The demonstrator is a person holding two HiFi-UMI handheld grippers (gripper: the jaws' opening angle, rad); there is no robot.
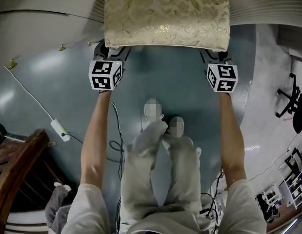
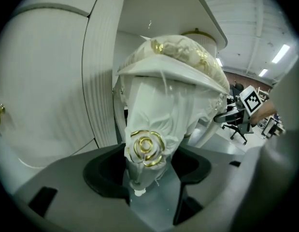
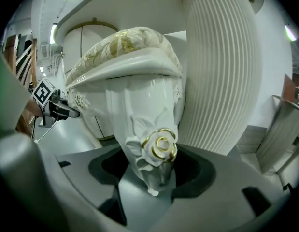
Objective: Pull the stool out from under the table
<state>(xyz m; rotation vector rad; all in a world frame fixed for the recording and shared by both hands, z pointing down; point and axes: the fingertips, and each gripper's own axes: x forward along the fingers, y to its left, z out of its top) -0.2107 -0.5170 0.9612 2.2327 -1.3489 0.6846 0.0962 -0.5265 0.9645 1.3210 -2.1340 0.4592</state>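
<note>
Two pairs of fingers are standing wide, each round one front leg of the stool (image 1: 166, 18). The left gripper (image 2: 150, 185) is straddling the left leg (image 2: 149, 110) just below its gilt rose (image 2: 146, 149), with dark space showing on either side, so I am reading it as not yet clamped. The right gripper (image 3: 149, 182) is sitting the same way round the right leg (image 3: 147, 115), its rose (image 3: 161, 146) lying between the fingers, again with a gap on both sides.

The stool is standing on the floor (image 1: 165, 82) straight ahead of the person. Its seat (image 1: 190, 38) is facing them, and the tabletop (image 3: 139, 4) is overhanging it, with a fluted pedestal (image 3: 221, 66) close beside it, so it is looking still tucked in.

The legs are looking hard, glossy and tapered, so I am expecting them to be slippery, with the grip tending to slide down toward the narrow foot. The carved rose is offering a ledge to catch on, but its gilding is likely to scratch. Taking hold at or just above the roses, at equal height on both legs, seems safest. The seat is looking padded and soft, giving nothing firm to pinch. The frame is seeming solid and fairly heavy; it should be sliding, not lifting, over the smooth floor, and an uneven pull is likely to be swinging it against the pedestal.

No container is showing in any view.
</note>
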